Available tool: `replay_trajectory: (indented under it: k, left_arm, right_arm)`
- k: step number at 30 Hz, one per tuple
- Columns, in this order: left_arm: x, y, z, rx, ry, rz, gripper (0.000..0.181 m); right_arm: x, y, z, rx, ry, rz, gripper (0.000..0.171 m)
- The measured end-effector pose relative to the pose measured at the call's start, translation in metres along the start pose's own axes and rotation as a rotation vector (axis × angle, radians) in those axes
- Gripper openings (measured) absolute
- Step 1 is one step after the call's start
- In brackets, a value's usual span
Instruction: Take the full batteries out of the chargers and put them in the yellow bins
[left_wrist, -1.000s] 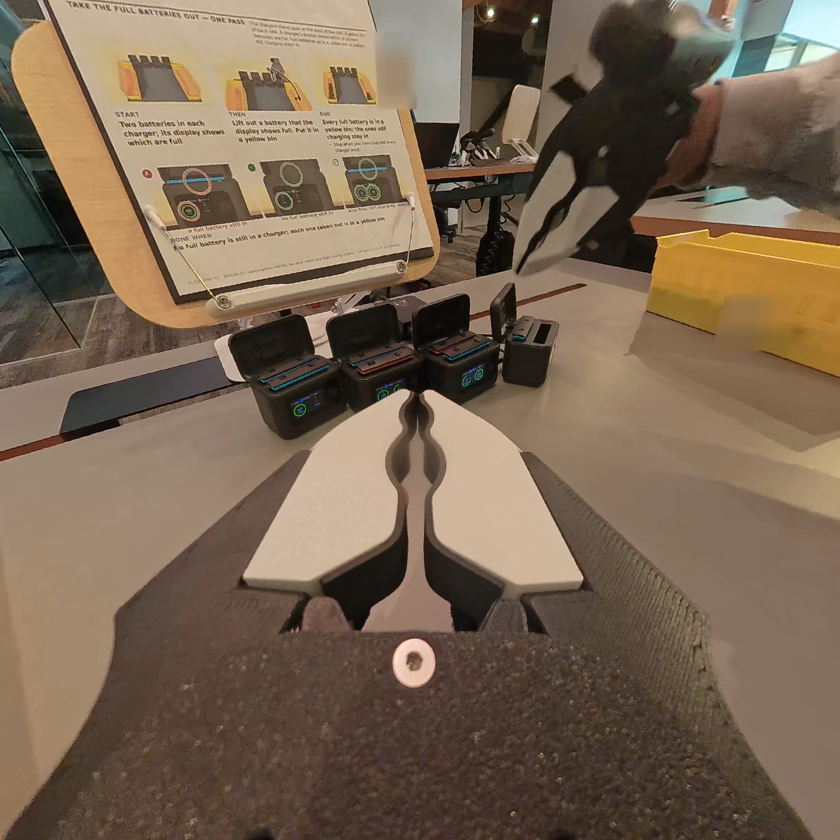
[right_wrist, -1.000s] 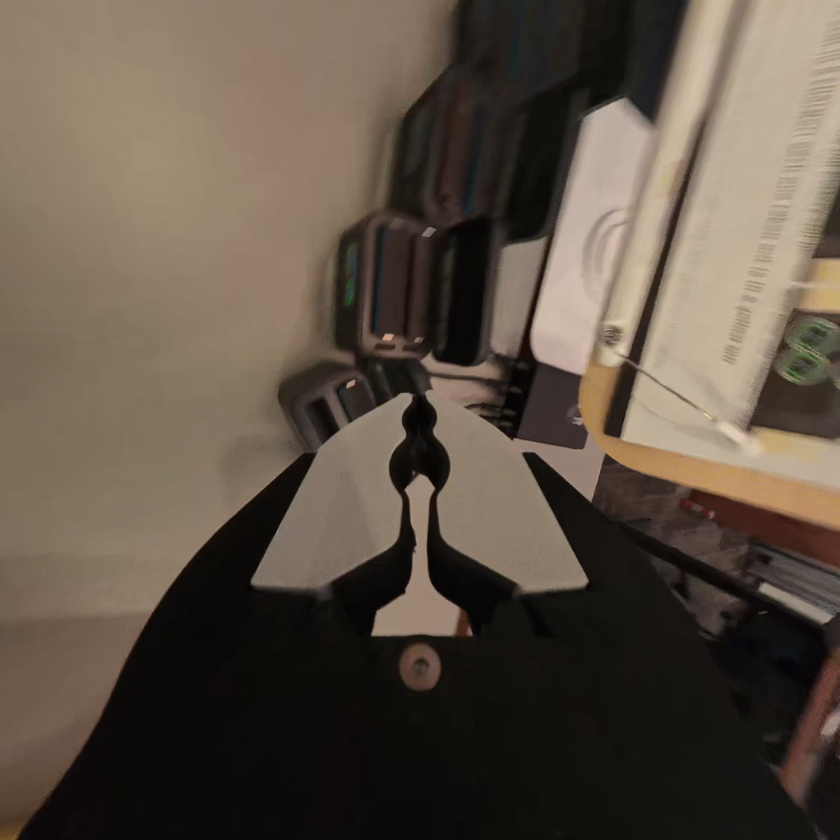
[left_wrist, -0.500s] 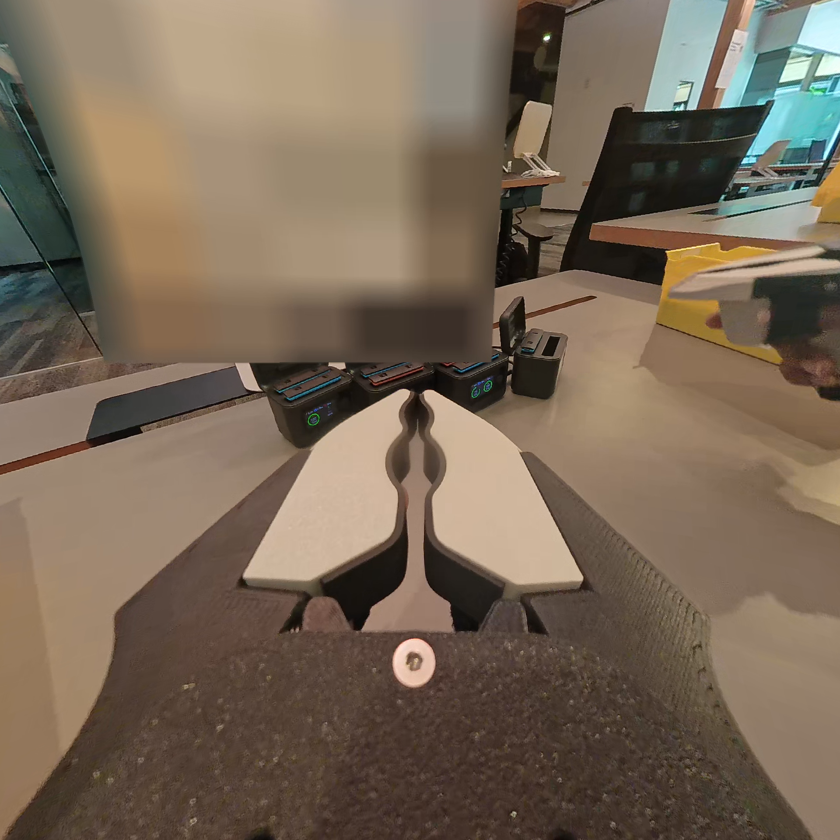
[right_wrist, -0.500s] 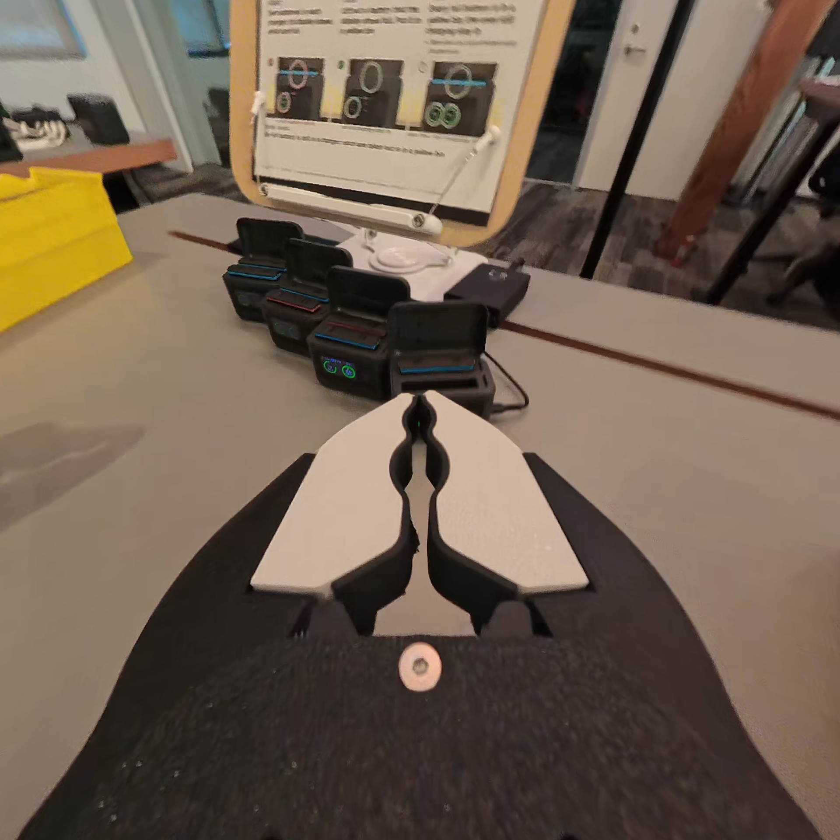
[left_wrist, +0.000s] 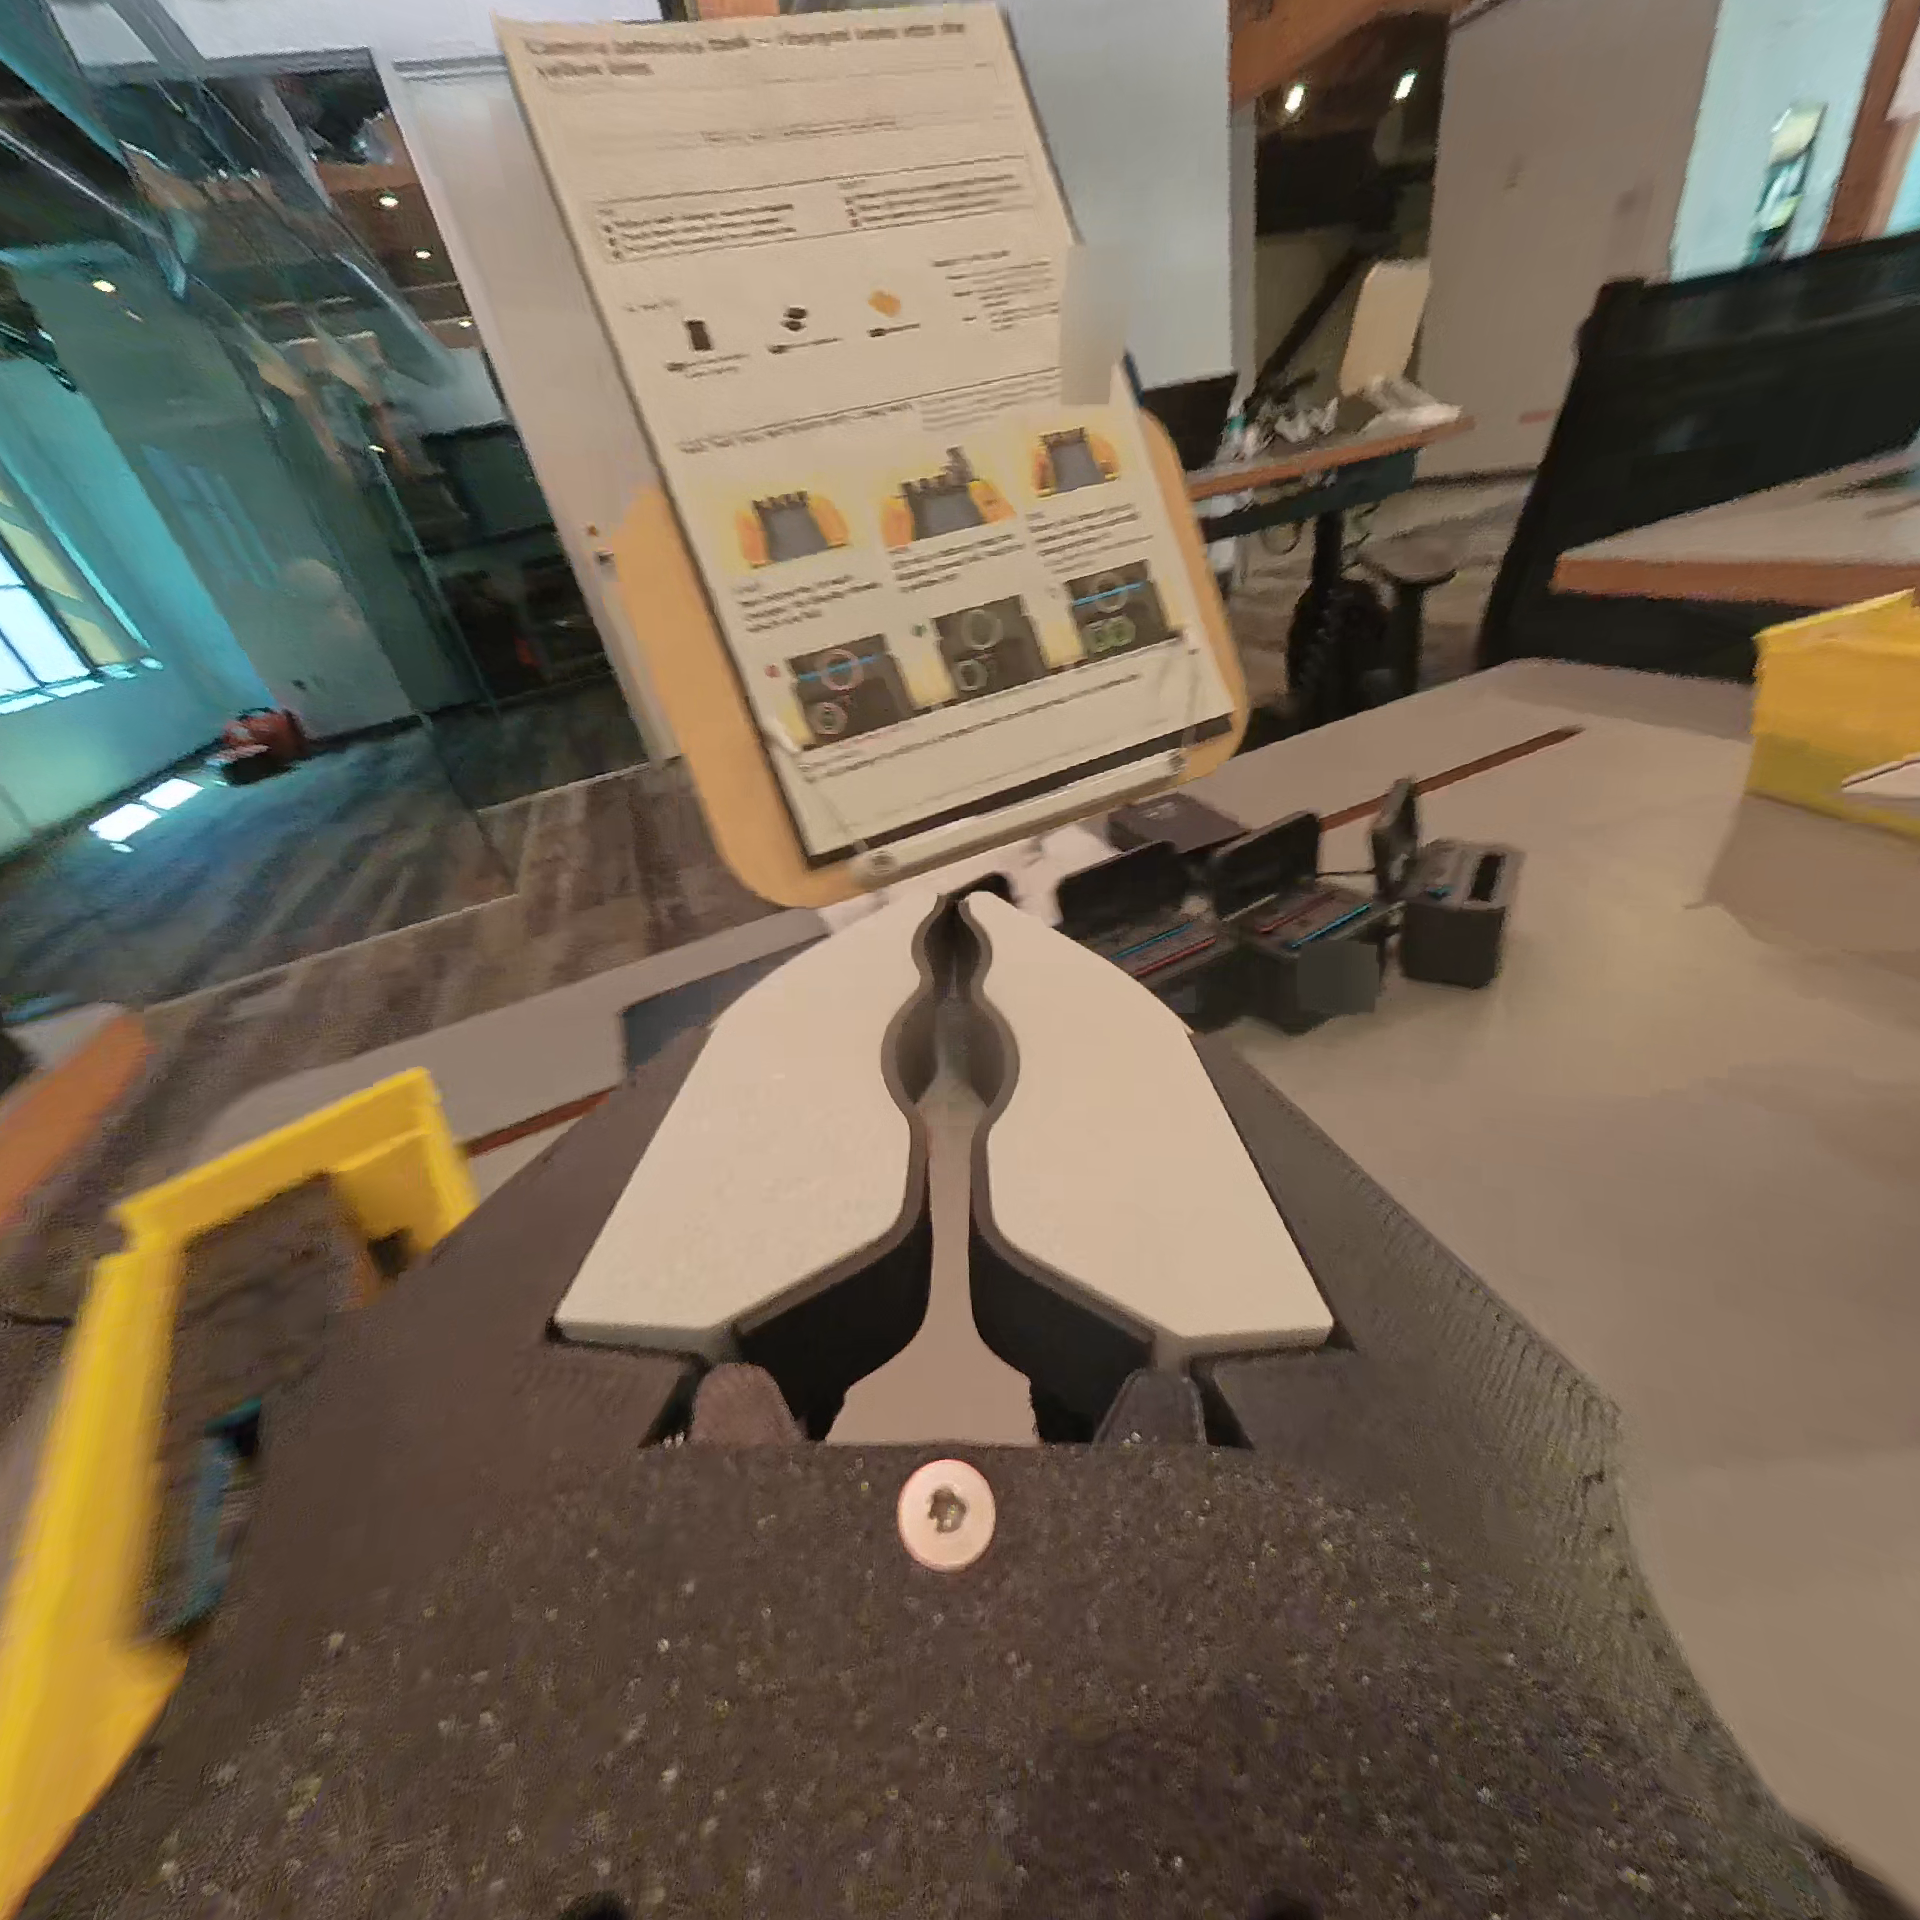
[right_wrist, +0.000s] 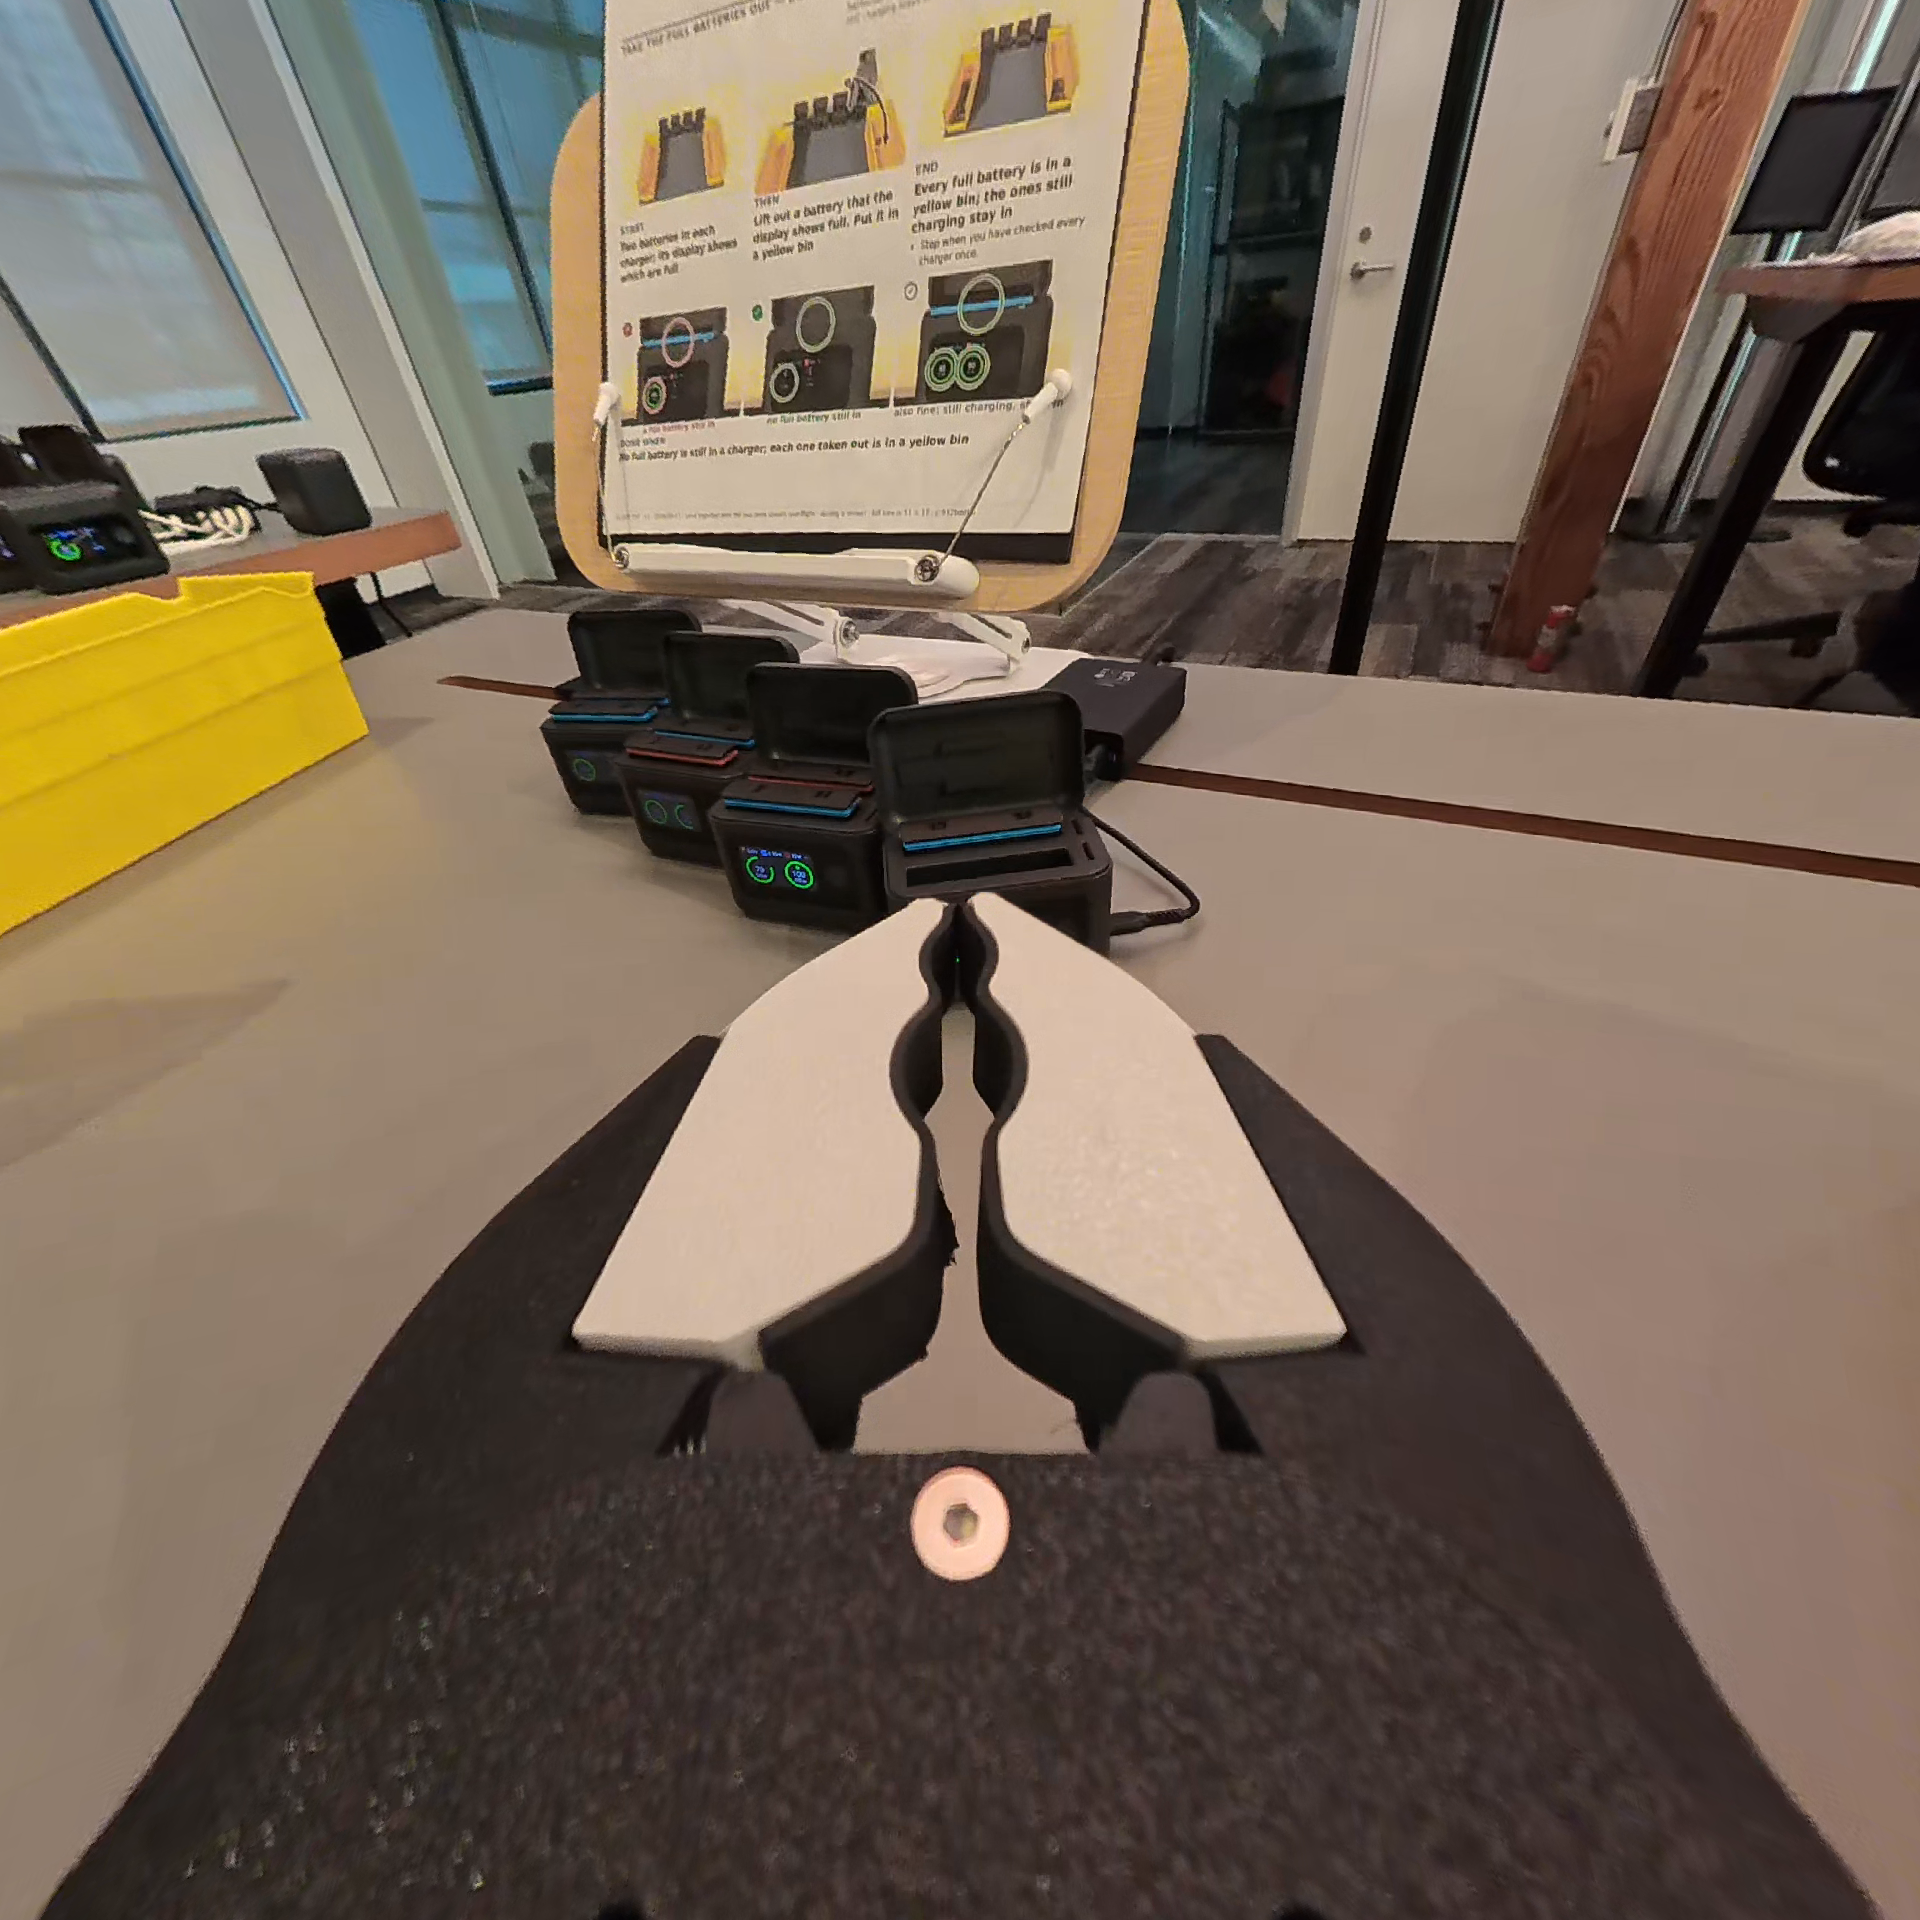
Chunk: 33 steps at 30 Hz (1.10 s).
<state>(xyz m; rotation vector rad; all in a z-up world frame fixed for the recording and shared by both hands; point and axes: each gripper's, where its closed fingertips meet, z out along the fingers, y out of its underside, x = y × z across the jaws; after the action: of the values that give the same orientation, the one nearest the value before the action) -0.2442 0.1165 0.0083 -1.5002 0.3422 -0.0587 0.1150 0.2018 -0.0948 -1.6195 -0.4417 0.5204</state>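
Four black chargers stand in a row with lids open. In the right wrist view the nearest charger (right_wrist: 992, 831) holds one blue-edged battery (right_wrist: 982, 834) beside an empty slot. The second charger (right_wrist: 795, 842) shows two green rings on its display. My right gripper (right_wrist: 956, 920) is shut and empty, just in front of the nearest charger. My left gripper (left_wrist: 956, 914) is shut and empty, held above the table left of the chargers (left_wrist: 1247, 935). One yellow bin (left_wrist: 260, 1299) lies close at its lower left, with blurred dark shapes inside. Another yellow bin (left_wrist: 1839, 717) (right_wrist: 156, 707) stands beyond the chargers.
An instruction sheet on a wooden stand (right_wrist: 852, 281) (left_wrist: 904, 468) rises behind the chargers. A black power box (right_wrist: 1117, 691) with cables sits behind the row. The grey table (right_wrist: 1455, 1039) stretches to the right. A side table (right_wrist: 208, 540) with more devices stands behind the bin. There is about 40 cm between the tips of the two grippers.
My left gripper has swung left and back, so the chargers shifted right and a near yellow bin came into view. My right gripper came down from high above to table level before the nearest charger.
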Motion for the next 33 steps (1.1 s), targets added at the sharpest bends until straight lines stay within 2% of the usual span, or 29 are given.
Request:
replay_trajectory:
  k: [3,5,10,15,19,27,33]
  left_arm:
    - [-0.05,-0.002,-0.013,-0.107,-0.035,0.153,0.0]
    - [-0.085,0.01,-0.019,-0.251,-0.047,0.238,0.009]
    - [-0.143,0.074,-0.031,-0.721,0.041,0.431,0.034]
    - [-0.171,0.138,-0.042,-1.112,0.124,0.641,0.044]
    - [-0.177,0.162,-0.036,-1.253,0.228,0.743,0.046]
    - [-0.204,0.183,-0.037,-1.488,0.311,0.828,0.057]
    - [-0.208,0.19,-0.04,-1.582,0.338,0.872,0.06]
  right_arm:
    - [-0.005,0.001,-0.004,-0.002,-0.022,-0.011,0.0]
    - [-0.01,0.001,-0.005,-0.005,-0.041,-0.034,0.0]
    - [-0.023,0.002,-0.004,-0.015,-0.085,-0.069,0.0]
    - [-0.029,0.004,-0.003,-0.027,-0.115,-0.071,0.0]
    - [-0.032,0.007,-0.003,-0.039,-0.132,-0.065,0.0]
    - [-0.034,0.003,-0.006,-0.026,-0.133,-0.086,0.0]
    - [-0.033,-0.004,-0.009,0.003,-0.108,-0.115,0.0]
